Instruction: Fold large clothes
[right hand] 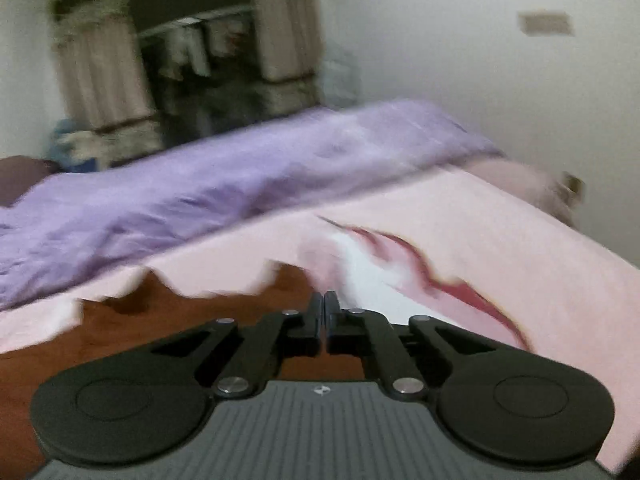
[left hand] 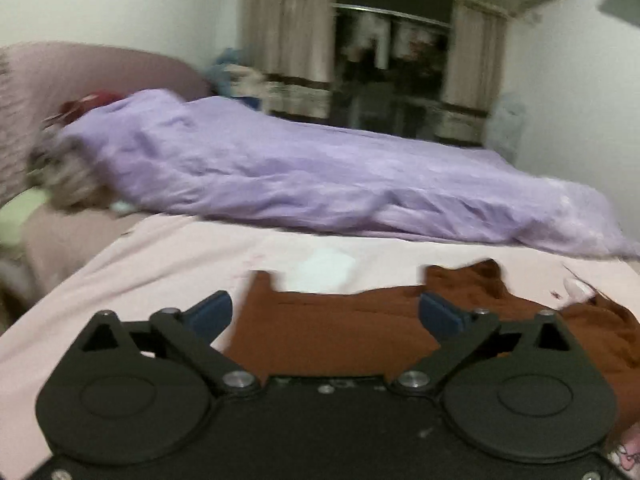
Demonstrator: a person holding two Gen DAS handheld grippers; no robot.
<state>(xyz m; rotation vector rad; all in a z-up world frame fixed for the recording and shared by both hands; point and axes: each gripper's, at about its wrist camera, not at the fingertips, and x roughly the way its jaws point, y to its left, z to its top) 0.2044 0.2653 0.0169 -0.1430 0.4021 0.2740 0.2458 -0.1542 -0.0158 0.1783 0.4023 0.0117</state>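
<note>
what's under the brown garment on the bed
The brown garment lies on a pale pink sheet, which shows all around its far edge, with a white patch just beyond it. Whatever sits directly beneath the cloth is covered, and its near part is hidden by the tools.

Open pink bed sheet (left hand: 168, 256) left of and beyond the brown garment (left hand: 344, 332), bunched purple duvet (left hand: 304, 176) barring the far side, headboard (left hand: 100, 68) at left, curtained wardrobe (left hand: 392, 60) and wall behind.
</note>
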